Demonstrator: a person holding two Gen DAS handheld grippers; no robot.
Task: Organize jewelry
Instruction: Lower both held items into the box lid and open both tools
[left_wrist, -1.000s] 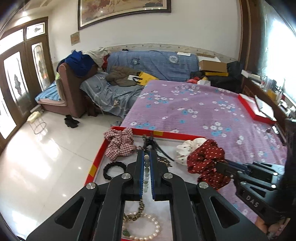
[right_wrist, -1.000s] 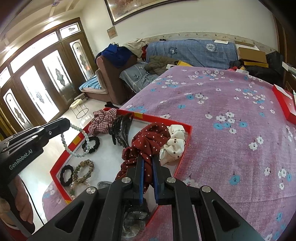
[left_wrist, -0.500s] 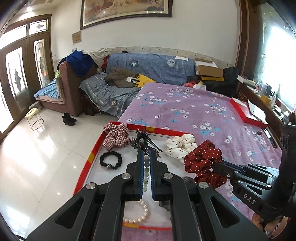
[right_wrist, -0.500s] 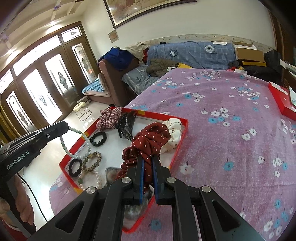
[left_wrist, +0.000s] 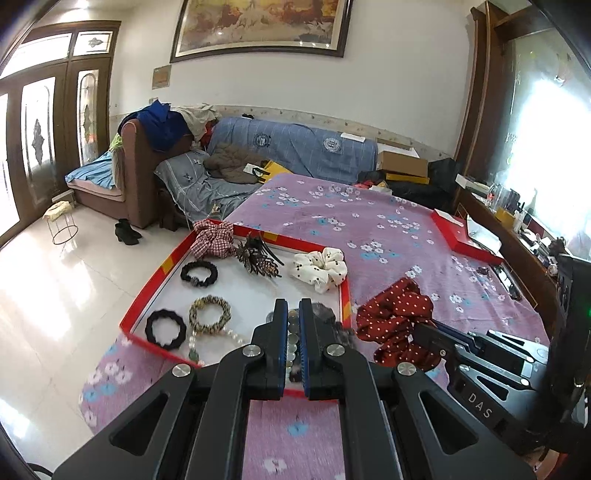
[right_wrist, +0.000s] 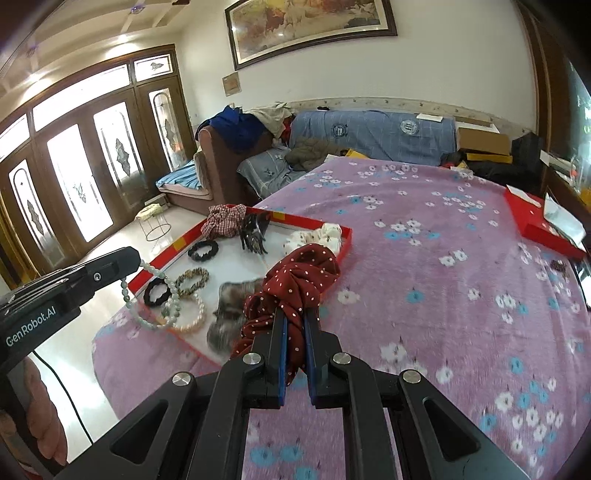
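Claws both pinching: left claw (left_wrist: 293, 325) grips a pale bead bracelet (right_wrist: 147, 291) above the red tray (left_wrist: 162, 266); right claw (right_wrist: 295, 325) grips a red dotted scrunchie (right_wrist: 295, 284) beside it.

Far across the room, a blue-covered sofa (left_wrist: 295, 155) heaped with clothes, a framed painting (left_wrist: 258, 27) above. Left, wooden glass-paned doors (right_wrist: 74, 177), a small wire stool (left_wrist: 59, 221), black boots (left_wrist: 126, 232) on pale tiles. Right of the sofa, a cardboard box (left_wrist: 402, 164).
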